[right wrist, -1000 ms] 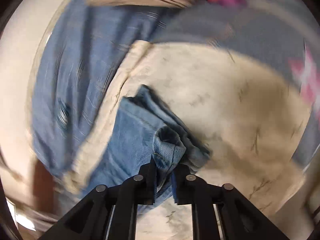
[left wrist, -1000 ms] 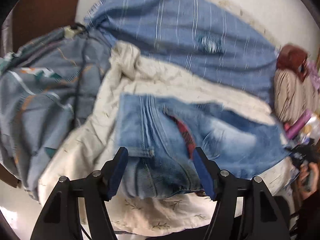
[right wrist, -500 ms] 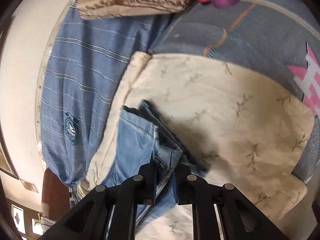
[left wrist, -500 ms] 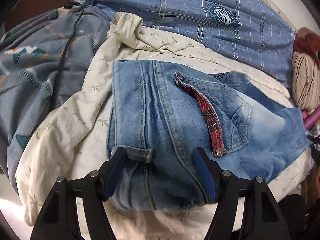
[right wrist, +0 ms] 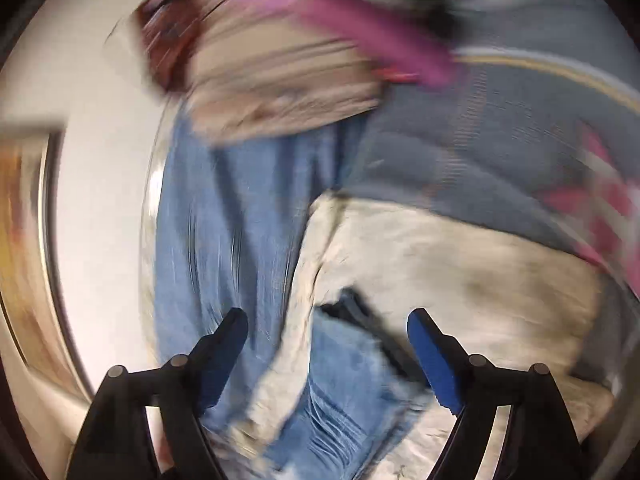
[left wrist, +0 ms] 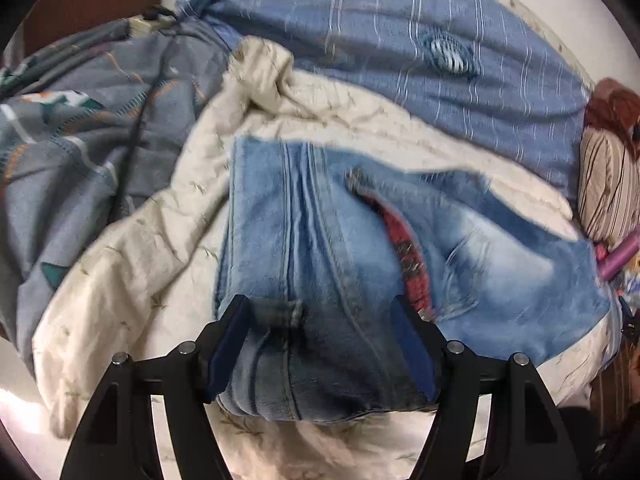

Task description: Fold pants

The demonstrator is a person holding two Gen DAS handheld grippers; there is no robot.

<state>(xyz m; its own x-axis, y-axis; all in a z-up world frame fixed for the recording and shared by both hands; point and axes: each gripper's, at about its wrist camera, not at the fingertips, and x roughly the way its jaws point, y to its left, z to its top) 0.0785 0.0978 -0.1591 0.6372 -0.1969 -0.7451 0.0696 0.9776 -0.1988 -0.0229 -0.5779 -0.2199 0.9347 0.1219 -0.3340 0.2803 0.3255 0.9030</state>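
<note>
The blue denim pants (left wrist: 320, 248) lie folded on a cream sheet (left wrist: 132, 256), with a red plaid strap (left wrist: 408, 252) across the back pocket. My left gripper (left wrist: 320, 312) is open, its blue pads either side of the near folded edge, just above the denim. In the blurred right wrist view, my right gripper (right wrist: 328, 320) is open and holds nothing; a corner of the pants (right wrist: 344, 364) lies on the cream sheet (right wrist: 460, 264) between and below its fingers.
A blue striped cloth (left wrist: 420, 52) lies behind the pants. A grey patterned blanket (left wrist: 72, 136) with a black cable is at the left. A striped beige pillow (left wrist: 608, 188) and a purple object (left wrist: 620, 256) are at the right.
My right gripper has opened and let go of the pants edge, and it is swinging fast. My left gripper stays open over the near fold, with slight motion.
</note>
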